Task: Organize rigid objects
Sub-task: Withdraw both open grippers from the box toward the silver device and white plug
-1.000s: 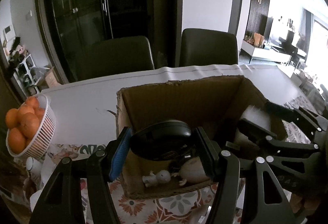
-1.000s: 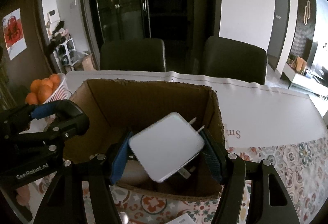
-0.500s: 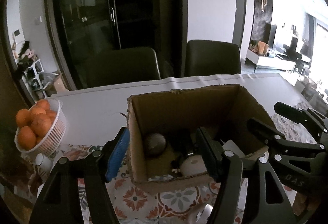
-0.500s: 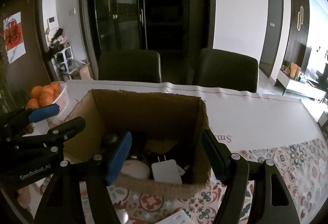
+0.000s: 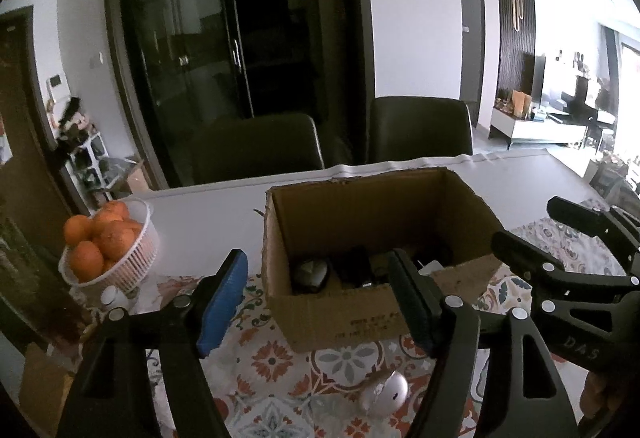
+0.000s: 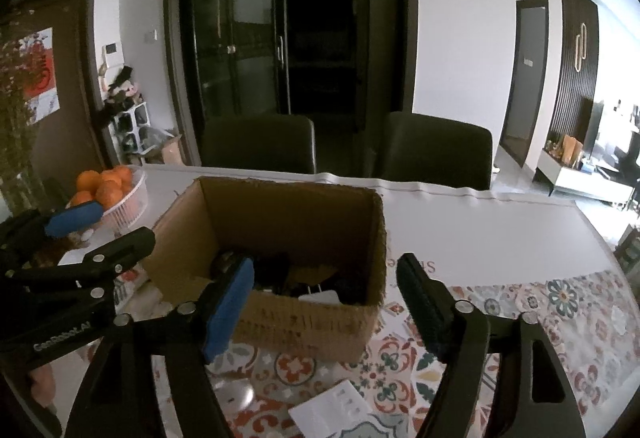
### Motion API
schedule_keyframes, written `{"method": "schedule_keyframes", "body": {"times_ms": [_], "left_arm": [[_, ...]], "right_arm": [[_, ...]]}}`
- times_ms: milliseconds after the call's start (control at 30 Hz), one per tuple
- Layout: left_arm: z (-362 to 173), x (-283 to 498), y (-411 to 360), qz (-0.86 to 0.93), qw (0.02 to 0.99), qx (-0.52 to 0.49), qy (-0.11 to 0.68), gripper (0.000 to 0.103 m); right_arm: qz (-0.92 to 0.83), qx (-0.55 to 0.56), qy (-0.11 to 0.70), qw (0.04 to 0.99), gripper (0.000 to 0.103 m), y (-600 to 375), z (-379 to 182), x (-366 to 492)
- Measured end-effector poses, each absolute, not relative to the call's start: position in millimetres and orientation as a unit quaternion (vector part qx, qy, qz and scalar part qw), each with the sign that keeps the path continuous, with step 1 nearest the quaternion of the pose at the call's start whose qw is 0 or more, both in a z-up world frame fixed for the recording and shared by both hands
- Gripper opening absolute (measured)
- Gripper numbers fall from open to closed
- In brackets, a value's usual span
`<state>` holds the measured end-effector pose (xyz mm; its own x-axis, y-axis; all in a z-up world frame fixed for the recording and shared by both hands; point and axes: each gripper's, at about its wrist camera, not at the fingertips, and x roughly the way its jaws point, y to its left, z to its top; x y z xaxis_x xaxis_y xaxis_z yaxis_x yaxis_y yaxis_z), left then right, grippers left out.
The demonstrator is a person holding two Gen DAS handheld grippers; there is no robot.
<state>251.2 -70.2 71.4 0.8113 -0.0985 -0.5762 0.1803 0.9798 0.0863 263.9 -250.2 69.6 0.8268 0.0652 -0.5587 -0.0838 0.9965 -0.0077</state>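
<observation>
An open cardboard box (image 5: 340, 314) (image 6: 312, 322) stands on the patterned tablecloth. It holds a dark round object (image 5: 310, 272), black items and a white charger (image 6: 320, 296). My left gripper (image 5: 318, 302) is open and empty, hanging in front of the box. My right gripper (image 6: 326, 308) is open and empty, also in front of the box. A silver round object (image 5: 386, 392) (image 6: 236, 394) lies on the cloth before the box. A white flat card (image 6: 336, 412) lies near it.
A white basket of oranges (image 5: 106, 250) (image 6: 114, 193) stands at the left. Two dark chairs (image 5: 420, 129) stand behind the table. A white sheet (image 6: 480, 230) covers the far tabletop.
Both grippers let go of their loads into the box: the left dropped the black round object, the right the white charger. Both then drew back and up from the box.
</observation>
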Motion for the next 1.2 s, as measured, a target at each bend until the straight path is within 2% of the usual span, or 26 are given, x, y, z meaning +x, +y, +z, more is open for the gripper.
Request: {"method": "schedule_keyframes", "body": {"times_ms": [400, 700, 1200], "left_arm": [[66.7, 210.2, -77.7, -0.073, 0.953, 0.071, 0.285, 0.083], [41.2, 194.8, -80.1, -0.081, 0.949, 0.087, 0.293, 0.085], [-10.1, 185.5, -78.0, -0.081, 0.927, 0.076, 0.358, 0.086]], "right_arm": [[0.036, -0.016, 0.28, 0.959, 0.091, -261.3, 65.9, 223.0], [0.026, -0.029, 0.291, 0.956, 0.097, -263.3, 45.5, 205.6], [0.035, -0.038, 0.348, 0.936, 0.098, -263.4, -5.8, 199.5]]}}
